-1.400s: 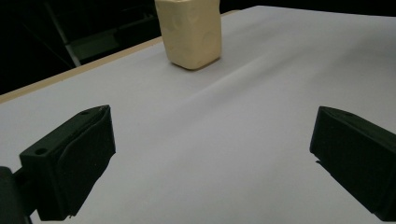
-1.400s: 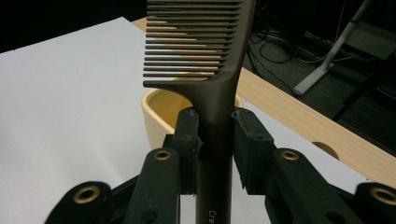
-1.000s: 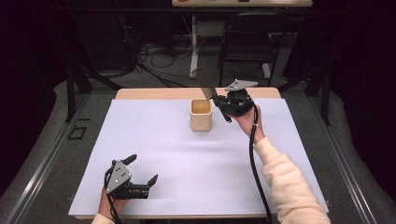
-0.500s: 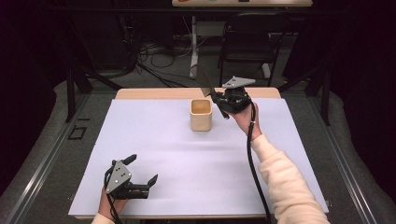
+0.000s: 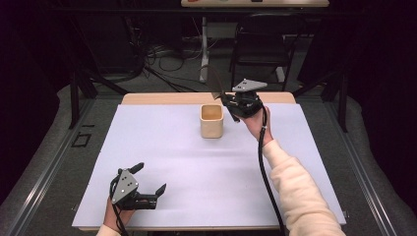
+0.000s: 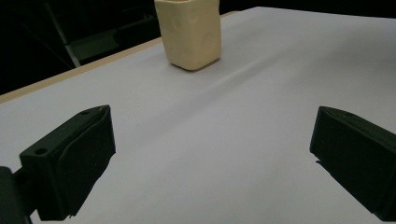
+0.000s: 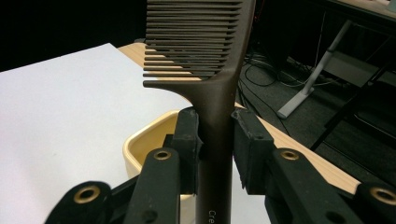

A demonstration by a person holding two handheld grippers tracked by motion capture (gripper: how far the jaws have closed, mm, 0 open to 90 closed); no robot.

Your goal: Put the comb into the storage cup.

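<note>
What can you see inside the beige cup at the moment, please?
In the high view, the beige cup shows bare inner wall; its bottom is hidden. The comb stays above it, clamped in the right gripper.

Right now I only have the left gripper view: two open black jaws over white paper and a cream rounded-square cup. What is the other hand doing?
Observer: The right gripper is shut on the handle of a dark brown plastic comb, teeth end up.
Operator: Where is it relative to the cup?
Observer: In the high view it hangs just off the far right corner of the cream cup, above the rim.
Operator: Is anything in the cup?
Observer: The part of the inside that the high view shows looks bare.
Operator: And my gripper?
Observer: The left gripper sits low at the near left of the white paper sheet, holding nothing.
</note>
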